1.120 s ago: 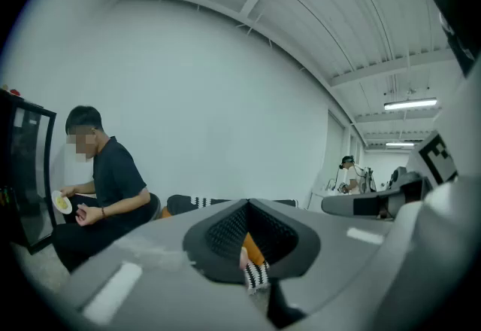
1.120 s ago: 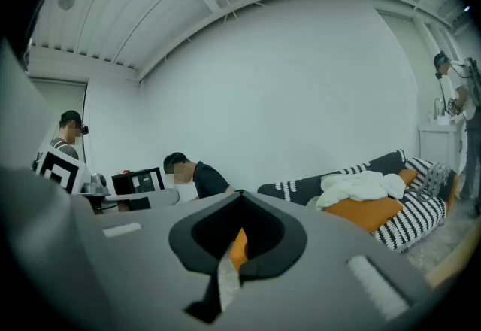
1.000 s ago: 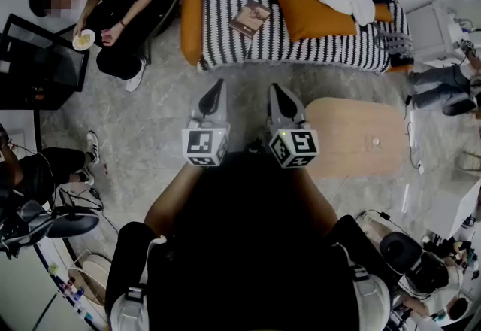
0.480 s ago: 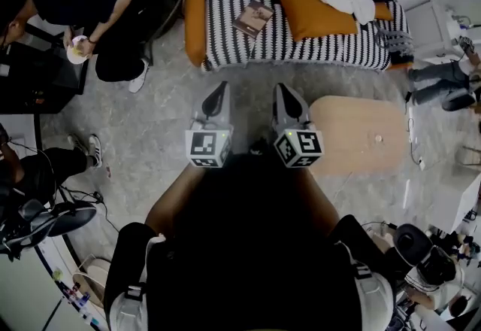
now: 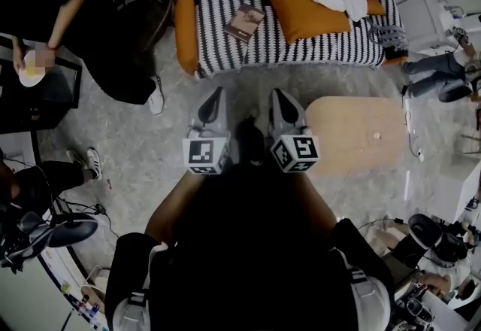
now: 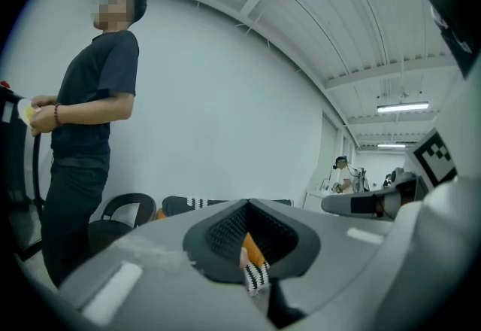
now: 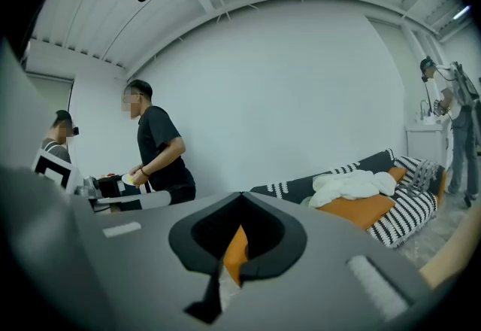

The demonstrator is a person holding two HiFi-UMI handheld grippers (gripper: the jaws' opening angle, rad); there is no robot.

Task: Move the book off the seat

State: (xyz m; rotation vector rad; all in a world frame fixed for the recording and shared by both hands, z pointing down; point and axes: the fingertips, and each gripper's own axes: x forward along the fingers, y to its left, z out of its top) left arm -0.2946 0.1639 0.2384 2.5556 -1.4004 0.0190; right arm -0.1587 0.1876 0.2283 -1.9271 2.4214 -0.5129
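Since the earlier frames, the bystander (image 5: 71,13) at upper left has risen from a seated pose to standing. The sofa (image 5: 301,51) has shifted slightly left in the head view. Both grippers keep nearly the same place at frame centre.

1. Book (image 5: 245,22): lies flat on the sofa's striped seat, in its left part, at upper centre of the head view.
2. Relative position: the book is above and slightly right of the left gripper (image 5: 213,98) and above-left of the right gripper (image 5: 281,97). It is well apart from both, with bare floor between.
3. Appearance: brown cover with a paler patch, closed, turned askew to the seat edge. An orange cushion (image 5: 308,13) lies near its right side.
4. Jaws: on each gripper the jaws are pressed together, with nothing between them.
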